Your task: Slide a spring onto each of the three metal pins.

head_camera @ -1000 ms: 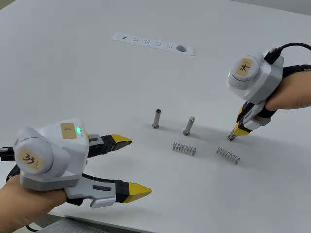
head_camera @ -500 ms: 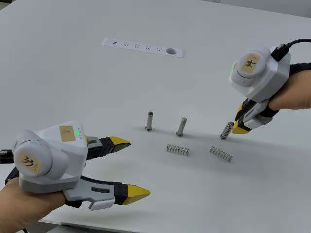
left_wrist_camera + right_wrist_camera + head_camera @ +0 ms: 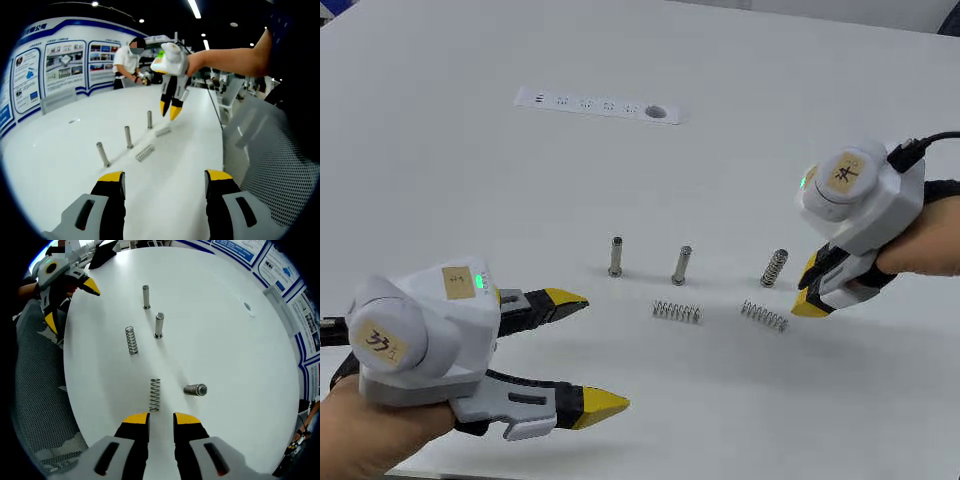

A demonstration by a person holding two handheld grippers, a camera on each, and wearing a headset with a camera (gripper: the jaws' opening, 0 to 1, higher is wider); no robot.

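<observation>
3 metal pins stand upright in a row on the white table (image 3: 440, 190), and the middle pin (image 3: 681, 264) makes a handy marker. To its left, a little apart, stands the left pin (image 3: 616, 255); both of these are bare. To the right of the middle pin, somewhat farther off, the third pin (image 3: 775, 266) wears a spring along its shaft. 2 loose springs lie flat on the near side of the row. The near spring (image 3: 676, 312) is just in front of the middle pin, and the right spring (image 3: 764, 315) is in front and to its right, close to the third pin. The right gripper (image 3: 808, 290) hangs right of the middle pin, beyond the third pin. Its yellow tips point down with a narrow gap between them and nothing in it. The left gripper (image 3: 601, 350) is held low, to the left of the middle pin and nearer the person, jaws spread wide and empty. A power strip (image 3: 600, 104) lies far behind the middle pin.
</observation>
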